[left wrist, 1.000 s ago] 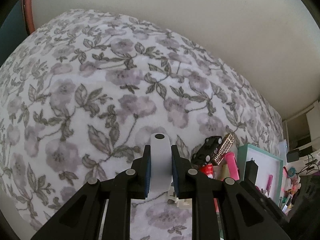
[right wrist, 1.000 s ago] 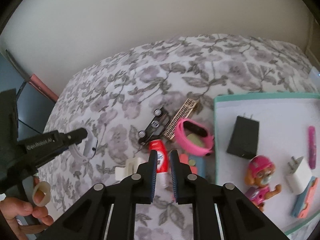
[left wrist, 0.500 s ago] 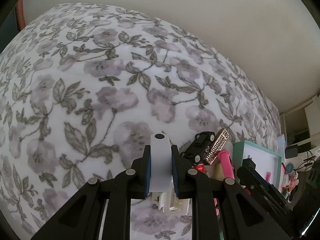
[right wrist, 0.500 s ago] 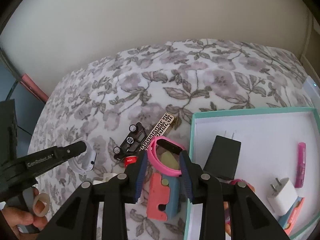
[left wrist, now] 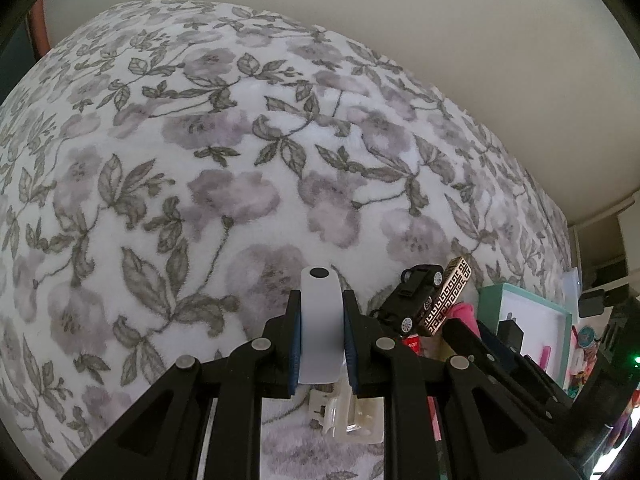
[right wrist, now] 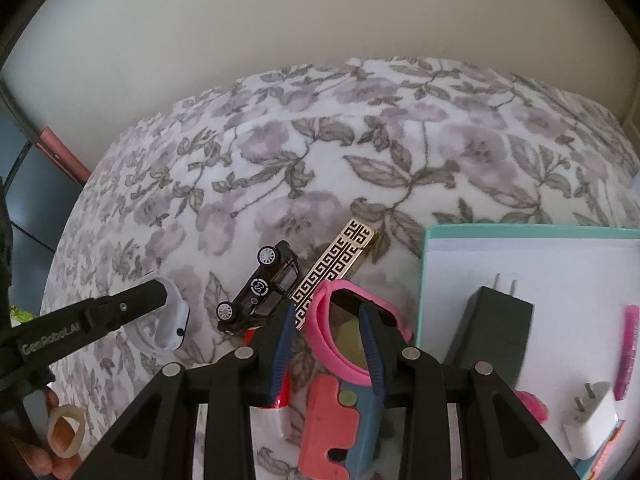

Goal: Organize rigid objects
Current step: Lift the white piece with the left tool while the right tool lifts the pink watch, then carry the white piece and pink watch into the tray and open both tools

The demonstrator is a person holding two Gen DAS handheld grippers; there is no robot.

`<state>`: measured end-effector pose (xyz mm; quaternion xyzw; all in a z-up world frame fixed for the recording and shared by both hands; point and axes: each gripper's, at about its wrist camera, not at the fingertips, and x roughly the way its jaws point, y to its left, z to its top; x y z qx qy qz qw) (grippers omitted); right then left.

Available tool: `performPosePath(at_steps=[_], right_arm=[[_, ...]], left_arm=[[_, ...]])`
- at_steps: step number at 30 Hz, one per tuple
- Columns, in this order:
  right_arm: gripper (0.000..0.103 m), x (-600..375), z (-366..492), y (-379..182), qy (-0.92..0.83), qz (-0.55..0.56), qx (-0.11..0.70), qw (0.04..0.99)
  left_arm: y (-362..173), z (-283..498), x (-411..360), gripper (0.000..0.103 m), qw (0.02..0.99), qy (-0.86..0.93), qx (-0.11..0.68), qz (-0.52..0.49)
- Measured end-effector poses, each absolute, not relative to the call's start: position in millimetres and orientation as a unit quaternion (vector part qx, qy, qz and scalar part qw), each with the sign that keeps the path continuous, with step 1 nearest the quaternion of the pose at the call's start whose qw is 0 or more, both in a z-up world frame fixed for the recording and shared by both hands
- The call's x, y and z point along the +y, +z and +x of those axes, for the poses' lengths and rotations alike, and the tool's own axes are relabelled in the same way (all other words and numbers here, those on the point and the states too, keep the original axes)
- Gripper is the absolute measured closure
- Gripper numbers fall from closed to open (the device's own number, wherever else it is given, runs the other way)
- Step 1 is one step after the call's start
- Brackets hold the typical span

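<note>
Floral fleece [left wrist: 224,168] covers the whole work surface, white with grey leaves and mauve blooms. The left gripper [left wrist: 320,336] is clenched on a white band [left wrist: 320,320], which stands up between its blue pads with a dark dot at its tip; from the right wrist view the same band [right wrist: 172,320] curves out past the left fingertips, just above the fleece. Under that gripper lies a clear hair clip [left wrist: 344,412].

The right gripper [right wrist: 326,332] has its jaws parted, and they straddle the near side of a pink watch [right wrist: 348,340]: one finger stands outside the loop, the other inside it (whether the pads press the strap cannot be told). The watch lies on the fleece just left of a teal tray [right wrist: 520,232], beside a gold patterned bar [right wrist: 332,272] and a black toy car [right wrist: 264,288] that rests on its side, touching the bar. A red tube [right wrist: 280,392] and a coral-and-blue foam piece [right wrist: 340,420] lie below the watch.

Inside the tray sit a black charger [right wrist: 492,332], a white plug [right wrist: 588,420] and a pink pen [right wrist: 628,352]. At the lower left a hand [right wrist: 52,440] with a beige ring around one finger holds the left gripper's handle.
</note>
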<state>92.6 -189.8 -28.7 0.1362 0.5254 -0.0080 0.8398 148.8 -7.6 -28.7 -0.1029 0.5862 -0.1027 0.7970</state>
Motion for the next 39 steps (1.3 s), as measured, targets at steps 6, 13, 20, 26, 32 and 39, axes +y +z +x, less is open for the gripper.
performPosePath(at_steps=[6,13,20,26,32,39], right_arm=[[0.084,-189.6,93.2,-29.6,-0.008,0.138,0.521,0.842],[0.089,-188.0,85.4,-20.0,-0.005,0.142,0.516,0.845],[0.089,-196.5,70.8,-4.2,-0.002,0.168,0.503,0.848],[0.089,-207.2,53.7,14.7,0.001,0.185,0.488,0.853],[0.089,-227.4,30.0,42.0,-0.017,0.195,0.461,0.866],[0.089,-266.9,1.6,62.5,-0.034,0.247,0.425,0.87]], left_arm=[[-29.0,150.7,-8.2,0.084,0.798,-0.099,0.586,-0.099],[-21.3,147.9,-12.1,0.084,0.804,-0.102,0.579,-0.087],[0.9,139.0,-20.4,0.084,0.819,-0.107,0.559,-0.08],[26.6,129.8,-39.9,0.084,0.832,-0.129,0.535,-0.072],[48.0,114.8,-66.1,0.084,0.841,-0.153,0.516,-0.058],[66.8,93.3,-96.0,0.084,0.848,-0.181,0.495,-0.042]])
